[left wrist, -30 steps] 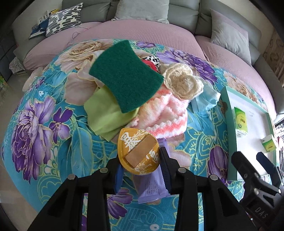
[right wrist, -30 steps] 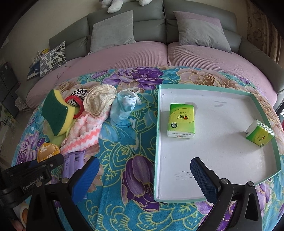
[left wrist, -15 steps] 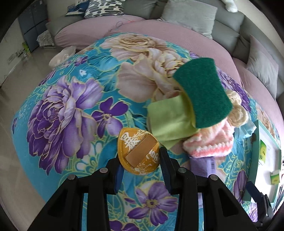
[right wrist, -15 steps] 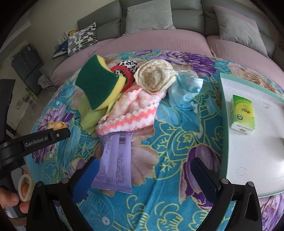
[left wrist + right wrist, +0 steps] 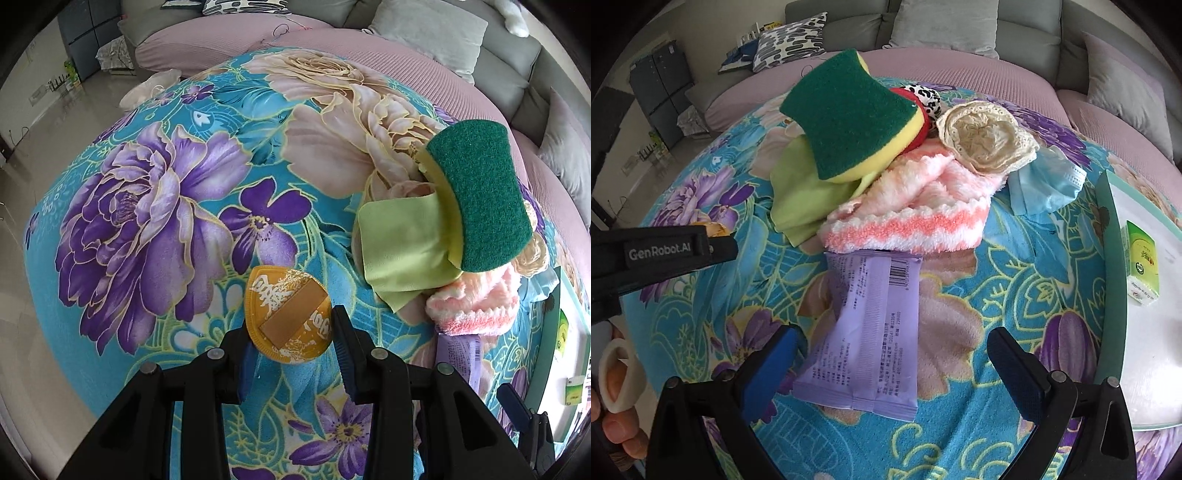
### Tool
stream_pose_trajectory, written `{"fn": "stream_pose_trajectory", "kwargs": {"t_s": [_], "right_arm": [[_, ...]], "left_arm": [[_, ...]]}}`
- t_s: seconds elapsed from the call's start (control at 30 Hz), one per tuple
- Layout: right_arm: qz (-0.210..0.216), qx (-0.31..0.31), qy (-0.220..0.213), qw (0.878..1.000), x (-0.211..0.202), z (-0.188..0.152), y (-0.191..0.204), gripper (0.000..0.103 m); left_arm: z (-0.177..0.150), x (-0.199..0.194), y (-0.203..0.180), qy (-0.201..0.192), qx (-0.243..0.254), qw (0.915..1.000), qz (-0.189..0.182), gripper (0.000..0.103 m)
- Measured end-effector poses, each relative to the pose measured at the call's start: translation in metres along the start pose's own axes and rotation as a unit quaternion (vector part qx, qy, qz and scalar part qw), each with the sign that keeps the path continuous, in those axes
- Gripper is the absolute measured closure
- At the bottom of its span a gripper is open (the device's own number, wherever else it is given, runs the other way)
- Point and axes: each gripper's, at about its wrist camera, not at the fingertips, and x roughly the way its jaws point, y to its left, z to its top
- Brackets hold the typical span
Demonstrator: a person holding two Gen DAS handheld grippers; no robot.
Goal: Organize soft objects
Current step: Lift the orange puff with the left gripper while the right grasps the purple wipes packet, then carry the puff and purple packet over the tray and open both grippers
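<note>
Puff [image 5: 290, 314], orange and round, is clamped between the left gripper [image 5: 293, 354] jaws above the floral cloth [image 5: 155, 206]. A purple packet [image 5: 866, 332] lies between the spread-apart right gripper [image 5: 892, 369] jaws, untouched; beyond it a pink towel [image 5: 916, 214] and green sponge [image 5: 846, 114] are piled.

There were 2 grippers, 1 sponge [image 5: 846, 122], 1 green cloth [image 5: 801, 192], 1 pink towel [image 5: 916, 206], 1 face mask [image 5: 1049, 188], 1 purple packet [image 5: 871, 332], 1 yellow puff [image 5: 290, 312], 1 tissue pack [image 5: 1141, 266].

Home living room. Grey sectional sofa [image 5: 945, 33] wraps the far side, with plain grey cushions [image 5: 428, 31] and a spotted pillow [image 5: 790, 38] on it, pink cover [image 5: 369, 48] over its seat. Floral blanket [image 5: 177, 192] spreads just in front of the sofa; tiled floor [image 5: 33, 125] left of it.
</note>
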Motion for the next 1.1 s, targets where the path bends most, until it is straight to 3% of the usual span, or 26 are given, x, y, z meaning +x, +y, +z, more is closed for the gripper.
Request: {"fn": "stream_pose_trajectory", "kwargs": {"t_s": [0.4,0.57,0.8,1.1], "right_arm": [[-0.028,-0.019,0.007,0.999,0.015,-0.003,0.007,0.0],[-0.035,-0.011,-0.002,0.999,0.014,0.001,0.005,0.013],[-0.044,0.007,-0.007,0.999,0.007,0.003,-0.01,0.04],[-0.041,0.013,-0.005,0.999,0.003,0.0,-0.019,0.044]], "left_arm": [[0.0,0.001,-0.002,0.001,-0.001,1.0,-0.002,0.063],[0.0,0.001,-0.003,0.001,0.002,1.0,-0.005,0.063],[0.0,0.001,-0.005,0.001,0.007,1.0,-0.006,0.063],[0.0,0.002,-0.007,0.001,0.014,0.9999,-0.008,0.063]]}}
